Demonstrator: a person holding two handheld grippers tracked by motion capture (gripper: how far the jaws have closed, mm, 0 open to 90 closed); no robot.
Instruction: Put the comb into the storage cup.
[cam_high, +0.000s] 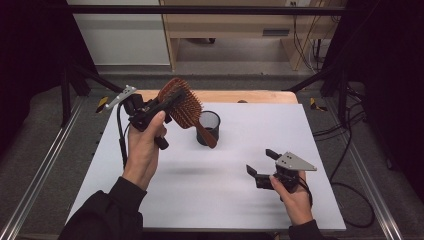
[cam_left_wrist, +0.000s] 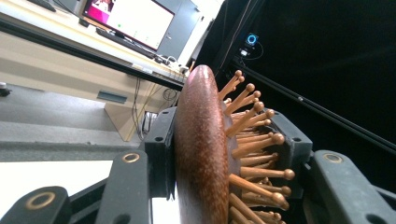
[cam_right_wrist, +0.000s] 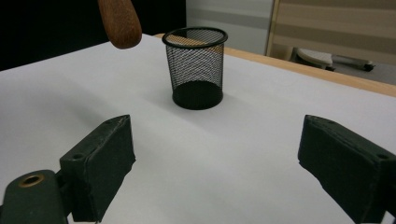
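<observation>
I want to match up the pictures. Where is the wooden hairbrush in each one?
High view: hairbrush upper left of centre, in the left gripper.
Left gripper view: brush head at centre, clamped between the jaws.
Right gripper view: handle tip at top left.
Shared landmark: mesh cup below the handle.

Polished reddish wood hairbrush (cam_left_wrist: 201, 154) with wooden pins, black wire-mesh metal cup (cam_right_wrist: 196, 67), matt white table (cam_high: 215, 195).

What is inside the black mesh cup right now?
In the right gripper view the mesh cup looks empty: only its dark base shows through the wire. The hairbrush in the left gripper hangs above the table, its handle tip outside the cup.
</observation>
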